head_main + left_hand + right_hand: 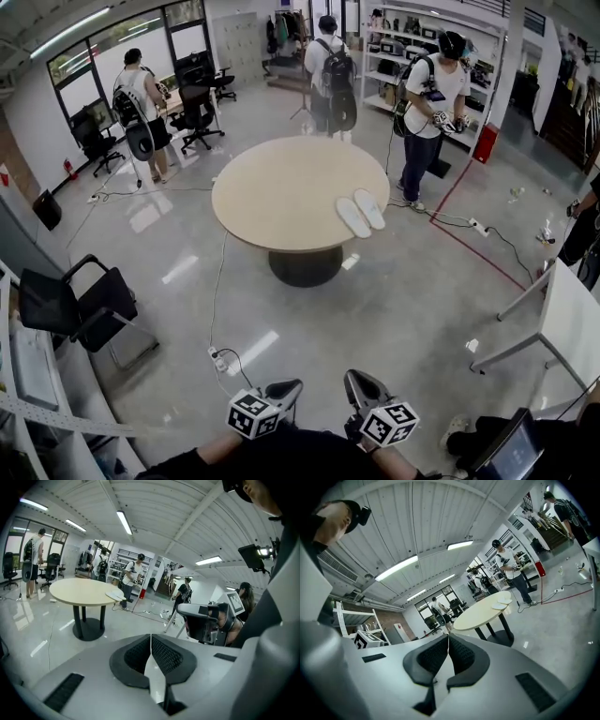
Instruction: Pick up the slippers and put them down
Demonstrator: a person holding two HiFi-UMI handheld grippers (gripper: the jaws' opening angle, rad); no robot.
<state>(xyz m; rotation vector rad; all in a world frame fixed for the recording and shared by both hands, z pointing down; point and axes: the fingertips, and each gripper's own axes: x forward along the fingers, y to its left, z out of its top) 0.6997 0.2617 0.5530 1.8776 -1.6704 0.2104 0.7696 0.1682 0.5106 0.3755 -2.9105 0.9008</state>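
Observation:
Two white slippers [361, 213] lie side by side near the right edge of a round beige table [272, 192], far ahead of me. From the left gripper view the slippers [114, 595] show small on the table's right rim, and in the right gripper view the slippers [502, 603] lie at its far end. My left gripper [292, 386] and right gripper [353, 379] hang close to my body at the bottom of the head view, well short of the table. Both are shut, pads together, with nothing between them [150, 635] [448, 636].
Several people with backpacks stand beyond the table [433, 103] [330, 75] [142, 108]. A black chair [70, 305] sits at the left, a white table [572, 323] at the right. Cables and a power strip [217, 358] lie on the glossy floor between me and the round table.

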